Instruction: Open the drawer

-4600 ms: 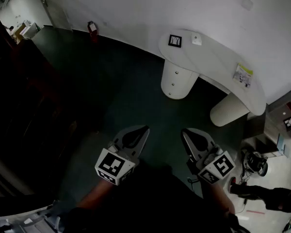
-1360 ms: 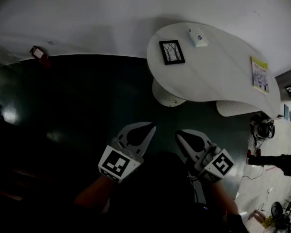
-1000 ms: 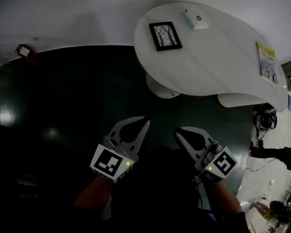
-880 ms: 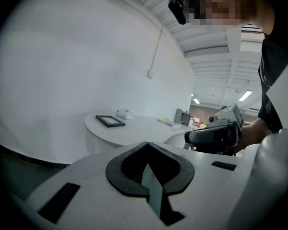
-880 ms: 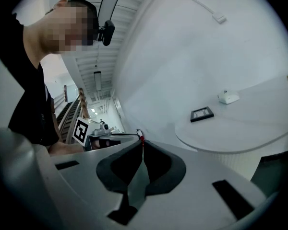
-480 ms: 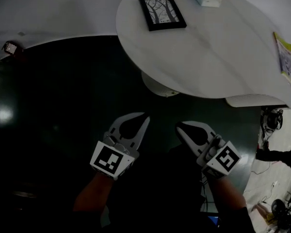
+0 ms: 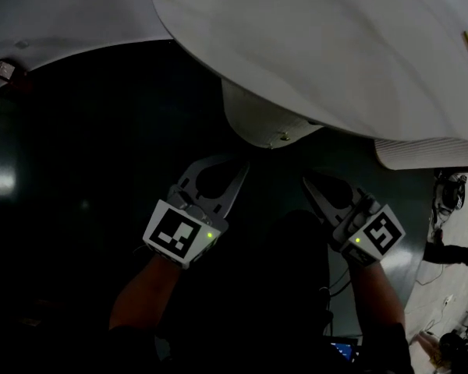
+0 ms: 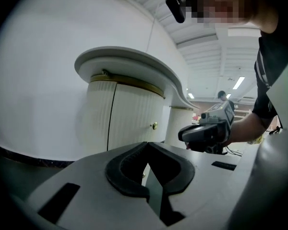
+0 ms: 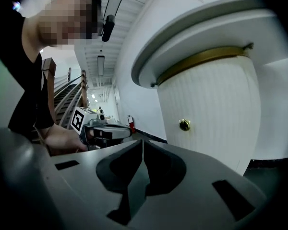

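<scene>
Opening is judged not yet begun: left gripper and right gripper, jaws together and empty, are held at lower centre, short of the drawer, seen closed at centre right, knob untouched.

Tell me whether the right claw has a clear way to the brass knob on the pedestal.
Probably yes: the right claw points at the ribbed pedestal with nothing between it and the brass knob. Its jaws are shut, so they must open first.
</scene>
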